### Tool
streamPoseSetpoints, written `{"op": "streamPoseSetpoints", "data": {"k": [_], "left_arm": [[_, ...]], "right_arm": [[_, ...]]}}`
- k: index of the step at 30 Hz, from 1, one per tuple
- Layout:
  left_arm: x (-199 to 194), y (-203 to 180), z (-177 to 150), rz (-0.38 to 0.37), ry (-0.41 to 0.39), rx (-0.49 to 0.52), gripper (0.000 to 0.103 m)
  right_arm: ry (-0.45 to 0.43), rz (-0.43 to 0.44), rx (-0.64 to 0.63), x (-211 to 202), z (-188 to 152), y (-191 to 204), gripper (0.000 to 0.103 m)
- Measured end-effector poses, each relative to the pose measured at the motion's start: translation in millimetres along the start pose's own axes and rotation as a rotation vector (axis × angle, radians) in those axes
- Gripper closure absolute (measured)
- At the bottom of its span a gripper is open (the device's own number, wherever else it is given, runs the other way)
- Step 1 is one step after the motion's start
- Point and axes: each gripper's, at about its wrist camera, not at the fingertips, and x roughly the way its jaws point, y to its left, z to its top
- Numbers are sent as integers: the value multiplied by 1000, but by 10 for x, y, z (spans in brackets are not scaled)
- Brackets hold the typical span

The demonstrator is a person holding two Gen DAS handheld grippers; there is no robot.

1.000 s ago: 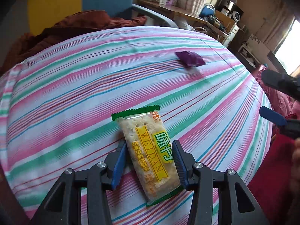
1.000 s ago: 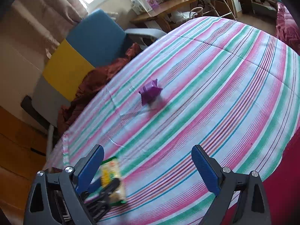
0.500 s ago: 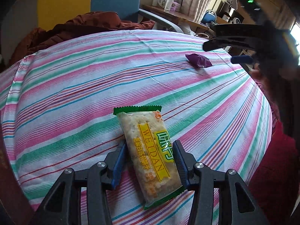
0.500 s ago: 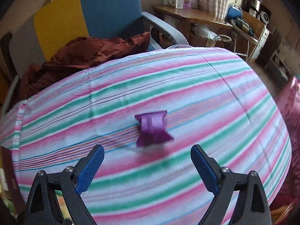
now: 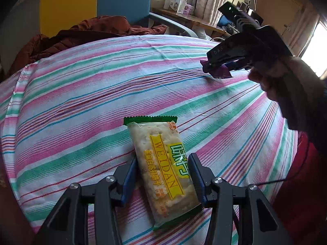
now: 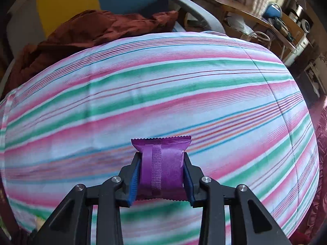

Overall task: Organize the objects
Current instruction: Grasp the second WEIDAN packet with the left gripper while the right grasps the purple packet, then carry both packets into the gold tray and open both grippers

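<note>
A green-and-yellow cracker packet (image 5: 163, 167) lies between the fingers of my left gripper (image 5: 162, 171), which is shut on it above the striped cloth (image 5: 81, 102). My right gripper (image 6: 161, 169) is shut on a small purple snack packet (image 6: 161, 163), seam side up, held just over the cloth. In the left wrist view the right gripper (image 5: 219, 69) shows at the far right of the cloth with the purple packet (image 5: 218, 72) in it, held by a hand.
A rumpled brown garment (image 6: 98, 32) lies at the cloth's far edge against a blue-and-yellow chair (image 5: 92, 4). A wooden desk (image 6: 235, 4) with boxes and clutter stands behind. Red fabric (image 5: 296, 183) borders the cloth's right side.
My right gripper has moved onto the purple packet and shut on it. My left gripper still holds the cracker packet, almost unmoved.
</note>
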Motion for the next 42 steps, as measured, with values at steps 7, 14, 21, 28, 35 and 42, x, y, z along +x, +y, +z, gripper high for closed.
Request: {"op": "streamPoseSetpoints", "data": {"k": [7, 14, 21, 28, 35, 42], "left_arm": [[-31, 17, -43, 32, -5, -11, 64], [-188, 19, -210, 71, 0, -30, 66], [-296, 16, -363, 103, -4, -38, 66], [-343, -29, -427, 135, -5, -19, 66], [-444, -57, -459, 148, -21, -7, 67], [-699, -83, -451, 150, -75, 4, 67]], "right_arm": [[13, 162, -67, -395, -719, 440, 67], [-5, 213, -45, -470, -1016, 603, 67], [-12, 157, -90, -380, -987, 662, 67], [-28, 110, -179, -348, -963, 786, 67], [-70, 125, -231, -457, -1028, 911, 67], [-105, 138, -276, -518, -1062, 1029, 67]]}}
